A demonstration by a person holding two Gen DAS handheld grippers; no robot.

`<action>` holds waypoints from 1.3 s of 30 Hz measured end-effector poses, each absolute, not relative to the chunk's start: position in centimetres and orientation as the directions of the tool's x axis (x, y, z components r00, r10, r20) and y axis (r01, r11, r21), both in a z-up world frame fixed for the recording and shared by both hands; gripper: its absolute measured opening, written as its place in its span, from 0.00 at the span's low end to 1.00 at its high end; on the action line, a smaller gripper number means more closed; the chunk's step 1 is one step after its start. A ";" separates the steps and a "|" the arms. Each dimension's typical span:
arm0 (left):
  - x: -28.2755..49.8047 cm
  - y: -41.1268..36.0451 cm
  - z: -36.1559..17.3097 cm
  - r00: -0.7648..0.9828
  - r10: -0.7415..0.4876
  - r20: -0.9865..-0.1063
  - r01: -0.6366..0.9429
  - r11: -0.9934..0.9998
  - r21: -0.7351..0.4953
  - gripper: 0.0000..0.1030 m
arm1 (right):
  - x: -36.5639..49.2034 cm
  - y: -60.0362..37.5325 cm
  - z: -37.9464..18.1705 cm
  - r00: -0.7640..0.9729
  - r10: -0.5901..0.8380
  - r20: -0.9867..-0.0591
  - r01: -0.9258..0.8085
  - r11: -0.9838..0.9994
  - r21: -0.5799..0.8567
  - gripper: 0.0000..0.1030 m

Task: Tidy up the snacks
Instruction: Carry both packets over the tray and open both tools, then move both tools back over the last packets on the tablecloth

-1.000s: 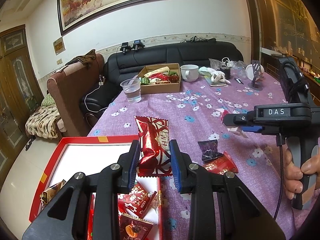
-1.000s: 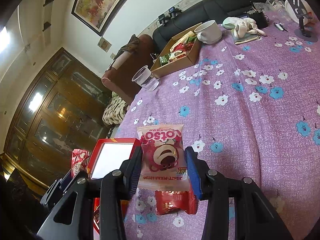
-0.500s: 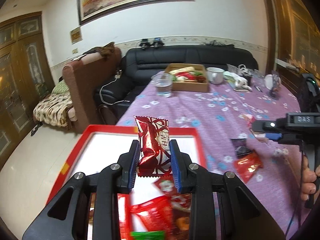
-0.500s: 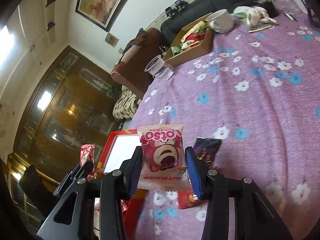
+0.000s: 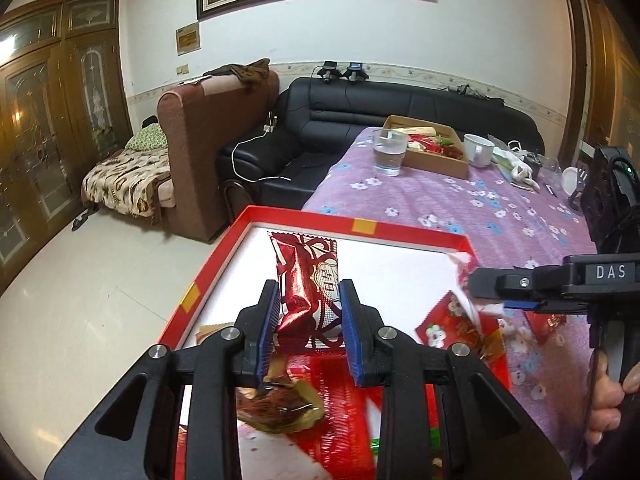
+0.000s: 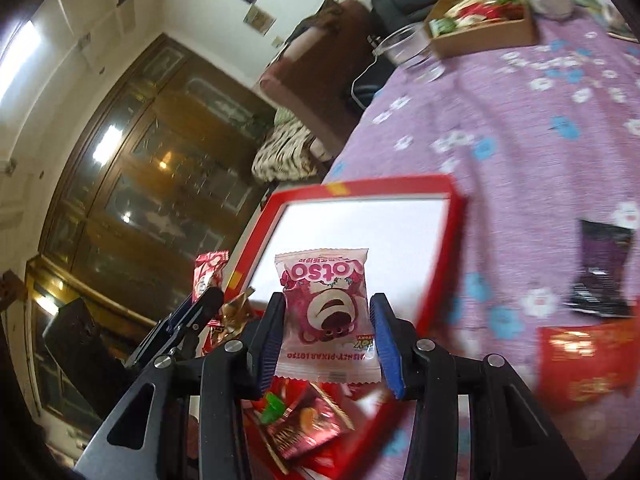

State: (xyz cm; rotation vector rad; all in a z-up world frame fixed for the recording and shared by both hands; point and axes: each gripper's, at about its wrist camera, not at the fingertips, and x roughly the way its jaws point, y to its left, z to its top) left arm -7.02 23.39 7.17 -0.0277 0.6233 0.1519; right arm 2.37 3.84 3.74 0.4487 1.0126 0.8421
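My left gripper (image 5: 309,312) is shut on a red foil snack bar (image 5: 310,280) and holds it upright above the red tray (image 5: 360,226) with a white floor. My right gripper (image 6: 328,328) is shut on a pink Lotso snack packet (image 6: 326,308) above the same tray (image 6: 360,191). The right gripper also shows in the left wrist view (image 5: 504,292) over the tray's right side. The left gripper shows in the right wrist view (image 6: 200,312) at the tray's left edge. Several red and gold snack packets (image 5: 340,412) lie in the tray's near part.
On the purple flowered tablecloth (image 5: 460,204) lie a dark purple packet (image 6: 604,268) and a red packet (image 6: 588,360) right of the tray. Farther back stand a water glass (image 5: 389,152), a cardboard box of snacks (image 5: 430,146) and a white mug (image 5: 478,150). A black sofa (image 5: 360,120) lies behind.
Both grippers have moved left from above the tablecloth to above the red tray, each still holding its snack. The right gripper has come closer to the left one.
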 end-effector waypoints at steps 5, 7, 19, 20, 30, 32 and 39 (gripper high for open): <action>-7.0 24.4 6.5 0.790 0.138 -0.597 -0.162 0.987 0.015 0.27 | 2.5 7.3 3.3 0.229 0.791 -0.568 -0.424 0.606 0.673 0.43; -6.8 24.5 6.3 0.785 0.142 -0.603 -0.166 0.986 0.016 0.27 | 2.4 8.3 3.3 0.219 0.789 -0.574 -0.433 0.606 0.667 0.43; -6.6 24.4 5.4 0.757 0.154 -0.635 -0.172 0.984 0.033 0.43 | 2.1 10.0 3.0 0.239 0.766 -0.596 -0.457 0.631 0.627 0.45; -6.7 24.3 5.5 0.758 0.157 -0.633 -0.176 0.984 0.034 0.57 | 2.1 9.5 3.2 0.253 0.766 -0.591 -0.460 0.633 0.623 0.46; -7.5 22.5 6.4 0.777 0.140 -0.613 -0.145 0.989 0.042 0.63 | 3.1 -1.2 5.5 0.455 0.675 -0.581 -0.335 0.734 0.590 0.50; -7.6 21.9 6.4 0.779 0.127 -0.614 -0.128 0.991 0.042 0.63 | 3.4 -3.9 5.6 0.507 0.592 -0.626 -0.273 0.799 0.535 0.53; -8.0 19.3 6.5 0.781 0.086 -0.619 -0.062 0.996 0.060 0.63 | 4.4 -8.5 2.6 0.511 0.429 -0.745 -0.092 0.889 0.449 0.53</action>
